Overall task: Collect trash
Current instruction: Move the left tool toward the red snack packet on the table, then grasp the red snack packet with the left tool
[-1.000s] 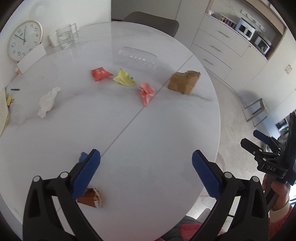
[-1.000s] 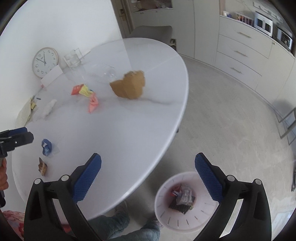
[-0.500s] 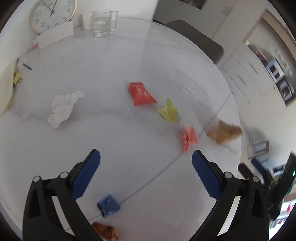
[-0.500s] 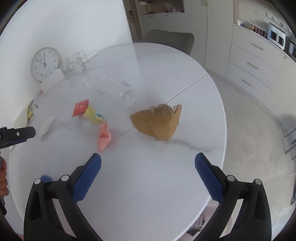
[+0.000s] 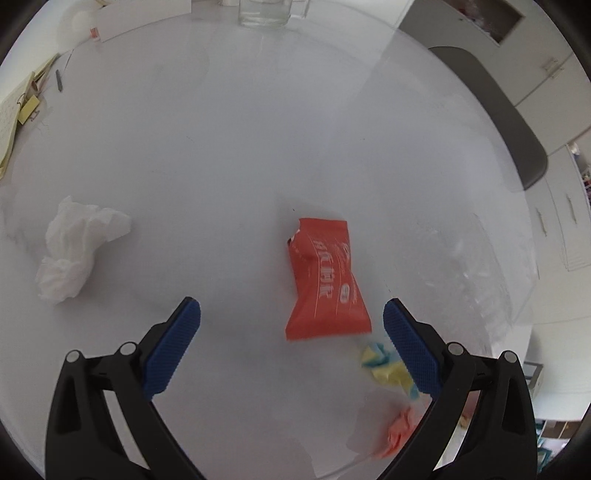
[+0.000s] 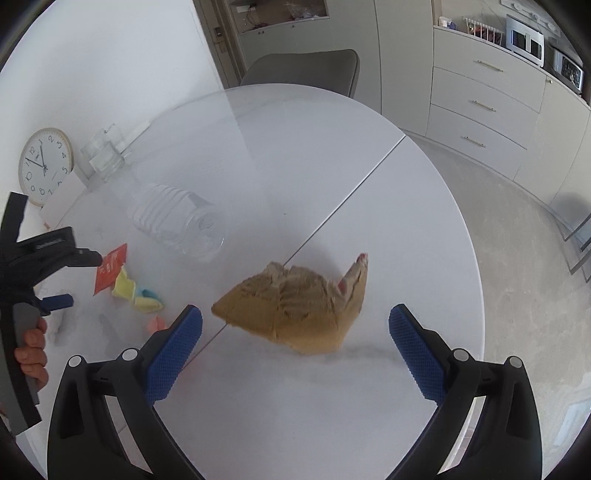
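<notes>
Your left gripper (image 5: 291, 325) is spread wide with nothing between its blue pads, hanging over the white round tabletop (image 5: 240, 155). The red wrapper (image 5: 325, 284) lies flat just beyond the gap, nearer the right finger than the left. To the left, well apart, sits the crumpled white tissue (image 5: 77, 251), with bare surface between it and the wrapper. Close under your right finger are the yellow-and-blue scrap (image 5: 384, 365) and the pink scrap (image 5: 400, 430), both blurred and both close to the tabletop's near right edge. The clear plastic bottle (image 5: 476, 266) lies on its side to the right, close to the rim. Far off stand a drinking glass (image 5: 264, 13) and, at far left, some notepaper (image 5: 11, 110).

Your right gripper (image 6: 295, 325) is likewise wide open and holds nothing. The crumpled brown paper bag (image 6: 295, 306) sits just beyond its fingertips, across the tabletop's seam (image 6: 354, 192). Right of the bag, bare surface runs to the curved edge, and floor (image 6: 517, 258) lies past it. On the left you can see your left gripper (image 6: 79, 277) above the red wrapper (image 6: 110, 269), the bottle (image 6: 173, 221) lying beyond them, a wall clock (image 6: 44, 166) leaning far left and a grey chair (image 6: 303, 70) at the far side.
</notes>
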The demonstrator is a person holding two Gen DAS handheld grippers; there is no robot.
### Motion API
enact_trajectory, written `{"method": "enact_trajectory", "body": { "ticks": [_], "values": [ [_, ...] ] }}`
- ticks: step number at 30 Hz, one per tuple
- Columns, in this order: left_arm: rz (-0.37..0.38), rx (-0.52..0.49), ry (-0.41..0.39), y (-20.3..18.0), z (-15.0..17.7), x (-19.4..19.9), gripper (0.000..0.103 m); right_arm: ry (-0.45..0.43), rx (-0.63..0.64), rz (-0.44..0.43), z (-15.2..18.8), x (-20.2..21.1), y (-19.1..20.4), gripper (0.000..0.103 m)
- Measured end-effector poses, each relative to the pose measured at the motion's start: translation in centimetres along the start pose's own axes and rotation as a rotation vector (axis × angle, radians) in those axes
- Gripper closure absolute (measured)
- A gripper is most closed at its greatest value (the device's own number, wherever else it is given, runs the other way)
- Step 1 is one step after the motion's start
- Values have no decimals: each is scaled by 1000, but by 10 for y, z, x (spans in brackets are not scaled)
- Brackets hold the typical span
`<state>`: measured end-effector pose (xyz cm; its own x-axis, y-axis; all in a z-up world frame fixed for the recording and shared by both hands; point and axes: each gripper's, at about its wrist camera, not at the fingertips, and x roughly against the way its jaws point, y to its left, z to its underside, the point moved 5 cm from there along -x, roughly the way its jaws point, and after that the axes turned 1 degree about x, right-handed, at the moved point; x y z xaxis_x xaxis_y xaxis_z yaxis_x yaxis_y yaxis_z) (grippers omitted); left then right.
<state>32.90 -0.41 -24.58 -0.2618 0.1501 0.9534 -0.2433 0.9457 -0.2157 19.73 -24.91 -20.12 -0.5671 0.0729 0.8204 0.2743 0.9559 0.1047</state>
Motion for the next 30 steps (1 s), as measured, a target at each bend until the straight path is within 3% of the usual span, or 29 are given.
{"method": "enact_trajectory", "body": {
  "ticks": [6,11,14,18,30],
  "values": [
    [-56,20,15,-12,-6,-20,9,-2,14,-3,-7,-8,-3,3],
    [-135,-33,-4,-18,-6,-27,21,3,38,-2,-8,-12,-4,3],
    [-160,-86,-33,-22,-6,-26,34,6,44,-4,-9,-15,-4,3],
    [-149,-105,-47,-25,-7,-21,63,2,41,-4,-12,-17,-3,3],
    [-90,-126,-34,-11,-5,-9,68,-26,51,1,-15,-7,0,2]
  ]
}}
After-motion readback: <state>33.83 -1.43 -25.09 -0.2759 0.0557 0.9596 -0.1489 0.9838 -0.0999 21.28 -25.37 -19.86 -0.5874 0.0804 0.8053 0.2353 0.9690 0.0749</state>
